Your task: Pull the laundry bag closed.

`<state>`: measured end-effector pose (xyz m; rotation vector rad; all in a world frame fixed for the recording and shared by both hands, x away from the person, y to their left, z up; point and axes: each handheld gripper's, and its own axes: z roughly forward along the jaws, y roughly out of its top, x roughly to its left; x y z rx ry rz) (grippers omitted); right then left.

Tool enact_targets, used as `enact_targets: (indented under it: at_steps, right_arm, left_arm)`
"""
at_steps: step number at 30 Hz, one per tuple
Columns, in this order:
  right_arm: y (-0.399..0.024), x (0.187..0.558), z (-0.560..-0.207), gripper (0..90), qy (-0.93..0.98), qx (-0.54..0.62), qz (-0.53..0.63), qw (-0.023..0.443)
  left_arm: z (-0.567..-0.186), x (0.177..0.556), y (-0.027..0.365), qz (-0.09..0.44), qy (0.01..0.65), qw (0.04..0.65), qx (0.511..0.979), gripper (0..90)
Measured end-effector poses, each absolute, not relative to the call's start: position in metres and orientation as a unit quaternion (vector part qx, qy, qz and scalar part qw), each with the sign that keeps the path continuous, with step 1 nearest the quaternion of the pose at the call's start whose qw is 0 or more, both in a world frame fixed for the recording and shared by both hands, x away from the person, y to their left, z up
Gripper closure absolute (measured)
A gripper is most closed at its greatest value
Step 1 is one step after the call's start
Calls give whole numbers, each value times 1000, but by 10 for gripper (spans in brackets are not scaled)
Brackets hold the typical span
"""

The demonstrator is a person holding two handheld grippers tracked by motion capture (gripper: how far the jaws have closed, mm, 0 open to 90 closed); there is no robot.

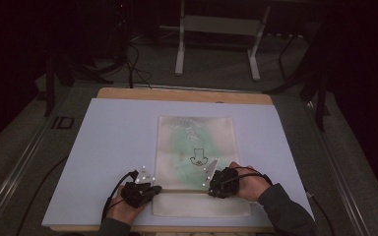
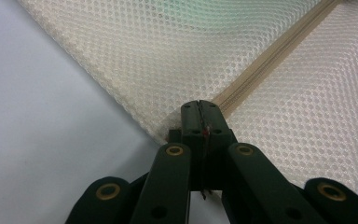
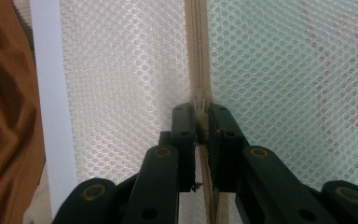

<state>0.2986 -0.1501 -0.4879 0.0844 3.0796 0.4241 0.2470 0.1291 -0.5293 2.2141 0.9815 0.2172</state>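
A cream mesh zipper bag [image 1: 197, 147] lies flat on the pale board [image 1: 113, 147], with green contents and a small dark print showing through. Its zipper [image 1: 187, 191] runs across the near end. My left gripper [image 1: 156, 190] is at the zipper's left end. In the left gripper view its jaws [image 2: 199, 106] are pressed together on the bag's edge, where the zipper [image 2: 270, 60] ends. My right gripper [image 1: 210, 189] sits farther right on the zipper line. In the right gripper view it [image 3: 200, 112] is shut on the zipper slider [image 3: 198, 101].
The board rests on a wooden table [image 1: 177, 94]. A metal stand [image 1: 216, 29] and cables sit on the dark floor beyond. In the right gripper view, the board's edge [image 3: 46, 93] and a brown surface [image 3: 4, 116] lie to the left.
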Motion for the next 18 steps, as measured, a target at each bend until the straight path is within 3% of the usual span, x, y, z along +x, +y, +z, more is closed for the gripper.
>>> enact_targets:
  at_steps: [18]
  right_arm:
    - [-160,299,-485,824,990,31,137,21]
  left_arm:
    - [-529,247,129,83,379,347,854,893]
